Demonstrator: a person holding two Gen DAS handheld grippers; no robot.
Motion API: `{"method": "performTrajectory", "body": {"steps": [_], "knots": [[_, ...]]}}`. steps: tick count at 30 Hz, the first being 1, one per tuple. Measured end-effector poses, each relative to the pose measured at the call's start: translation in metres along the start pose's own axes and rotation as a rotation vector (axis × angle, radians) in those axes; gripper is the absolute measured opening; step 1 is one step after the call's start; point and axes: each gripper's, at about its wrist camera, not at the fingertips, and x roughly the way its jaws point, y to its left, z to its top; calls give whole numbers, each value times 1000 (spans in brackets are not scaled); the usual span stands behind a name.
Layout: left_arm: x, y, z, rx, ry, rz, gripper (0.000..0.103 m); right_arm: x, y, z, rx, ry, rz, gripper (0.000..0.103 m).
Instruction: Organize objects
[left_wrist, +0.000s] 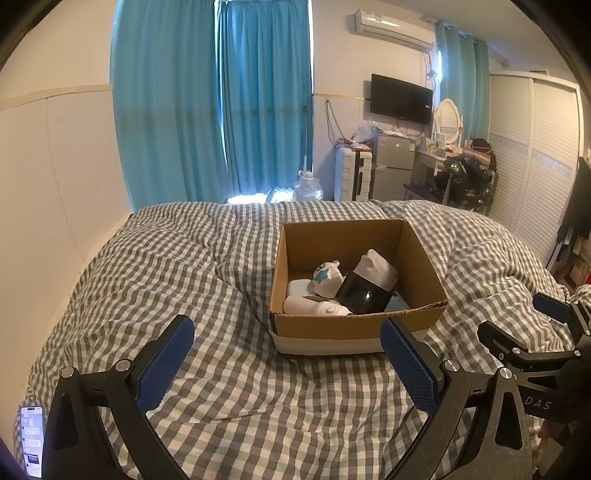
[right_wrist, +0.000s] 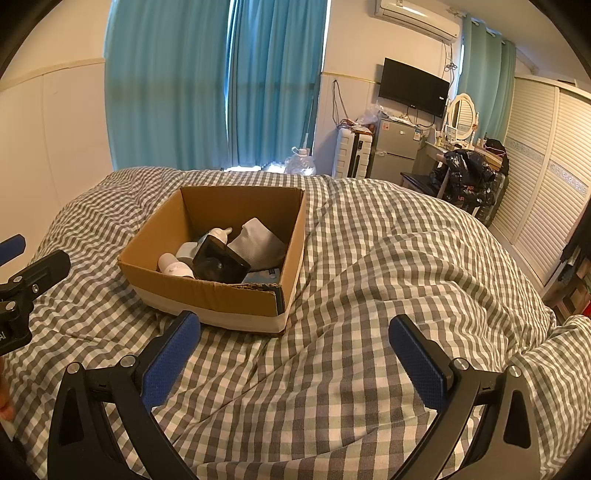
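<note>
Open brown cardboard box (left_wrist: 356, 325) sits on the grey-and-white checked bedcover (left_wrist: 184, 258), already holding a white bottle (left_wrist: 314, 307), a glossy black container (left_wrist: 364, 293), a folded grey cloth (left_wrist: 380, 267) and a small white figure (left_wrist: 327, 278). No loose items show on the cover; sorting looks nearly or fully done. Left gripper (left_wrist: 288, 363) and right gripper (right_wrist: 295, 356) hover short of the box, jaws wide apart, empty. Only the left view shows a lit phone (left_wrist: 32, 441) at its lower edge.

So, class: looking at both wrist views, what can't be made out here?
- Cardboard box floor, both views: covered by the piled items.
- Blue item, right view: mostly buried under the black object.
- Phone text, left view: too small.
- Right gripper, left view: cut off by the edge.
</note>
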Motion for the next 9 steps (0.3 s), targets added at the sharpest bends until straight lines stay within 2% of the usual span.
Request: {"method": "performTrajectory", "body": {"steps": [9], "knots": [[2,-1,0,4,-4,4,103,0,0,1,-5,1,1,103]]}}
